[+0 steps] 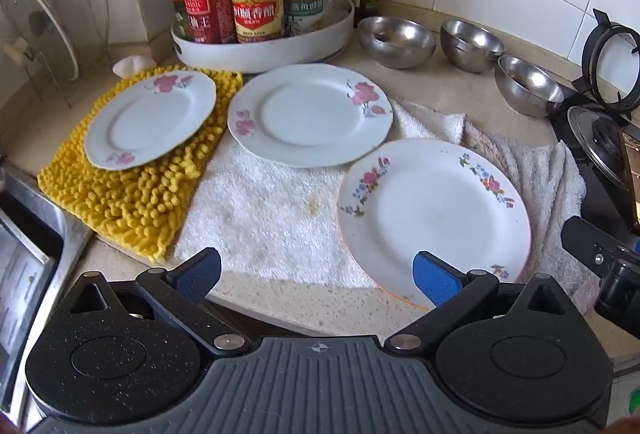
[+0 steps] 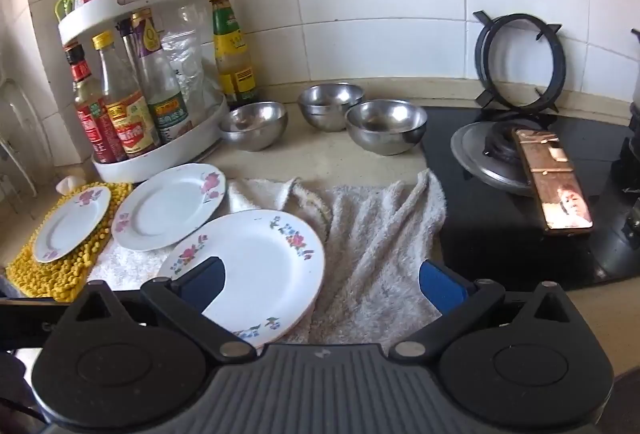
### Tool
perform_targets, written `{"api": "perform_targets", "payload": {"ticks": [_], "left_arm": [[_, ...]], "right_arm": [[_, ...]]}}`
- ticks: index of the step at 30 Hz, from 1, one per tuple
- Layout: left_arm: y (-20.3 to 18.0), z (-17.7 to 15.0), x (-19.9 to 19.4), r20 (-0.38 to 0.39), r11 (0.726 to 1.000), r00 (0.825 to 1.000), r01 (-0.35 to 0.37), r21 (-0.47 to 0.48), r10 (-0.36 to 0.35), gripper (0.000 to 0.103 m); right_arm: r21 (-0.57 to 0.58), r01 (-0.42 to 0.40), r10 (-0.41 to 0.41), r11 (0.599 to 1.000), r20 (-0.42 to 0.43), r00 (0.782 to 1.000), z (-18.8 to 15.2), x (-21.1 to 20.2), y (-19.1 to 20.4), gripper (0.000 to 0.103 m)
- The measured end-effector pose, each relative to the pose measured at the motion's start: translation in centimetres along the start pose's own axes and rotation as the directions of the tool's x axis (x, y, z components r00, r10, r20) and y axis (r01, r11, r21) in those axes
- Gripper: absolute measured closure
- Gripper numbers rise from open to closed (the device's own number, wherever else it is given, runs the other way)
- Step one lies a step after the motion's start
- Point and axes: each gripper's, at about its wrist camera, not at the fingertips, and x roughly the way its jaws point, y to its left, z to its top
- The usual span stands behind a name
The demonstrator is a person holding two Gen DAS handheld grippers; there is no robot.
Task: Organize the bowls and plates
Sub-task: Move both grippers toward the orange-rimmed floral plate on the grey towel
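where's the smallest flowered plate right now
The smallest plate lies on the yellow mat at the left of both views, beside the middle plate and in front of the white bottle rack.

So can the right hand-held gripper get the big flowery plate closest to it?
Probably yes. The right hand-held gripper is wide open and empty, and the large white floral plate lies uncovered on the white towel just ahead, its near rim free.
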Motion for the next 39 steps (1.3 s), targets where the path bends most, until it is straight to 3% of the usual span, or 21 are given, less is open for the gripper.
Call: {"api": "perform_targets", "payload": {"ticks": [3, 10, 13, 14, 16, 21, 39], "left_arm": [[-0.2, -0.3, 0.1, -0.005, 1.0, 1.0, -0.006, 0.005, 0.006, 0.0], [0.3, -0.8, 0.3, -0.011, 0.998, 1.0, -0.007, -0.061, 0.007, 0.0], [-0.2, -0.8, 0.2, -0.016, 0.999, 1.0, -0.009, -0.045, 0.008, 0.0], [-0.6, -0.7, -0.5, -0.051, 0.998, 0.997, -0.056, -0.008, 0.055, 0.0], [-0.9, -0.8, -0.8, -0.041, 0.998, 0.997, -0.064, 0.002, 0.064, 0.0], [-0.8, -0.9, -1.3, -0.001, 0.998, 0.999, -0.054, -0.019, 0.054, 0.0], [-1.6, -1.7, -1.5, -0.003, 0.999, 0.999, -0.045, 0.004, 0.045, 0.0]], "right_arm": [[-0.006, -0.032, 0.032, 0.999, 0.016, 0.999, -0.5, -0.4, -0.2, 0.0], [-0.045, 0.005, -0.007, 0.999, -0.032, 0.999, -0.8, 0.4, -0.1, 0.0], [-0.06, 0.014, -0.017, 0.998, -0.036, 0.999, -0.9, 0.5, -0.1, 0.0], [-0.056, 0.014, -0.016, 0.998, -0.034, 0.999, -1.0, 0.6, -0.3, 0.0], [-0.05, 0.015, -0.017, 0.999, -0.036, 0.999, -1.0, 0.8, -0.6, 0.0], [-0.076, 0.016, -0.018, 0.997, -0.015, 1.0, -0.7, 0.5, -0.1, 0.0], [-0.085, 0.033, -0.032, 0.996, 0.014, 0.999, -1.0, -0.4, -0.8, 0.0]]}}
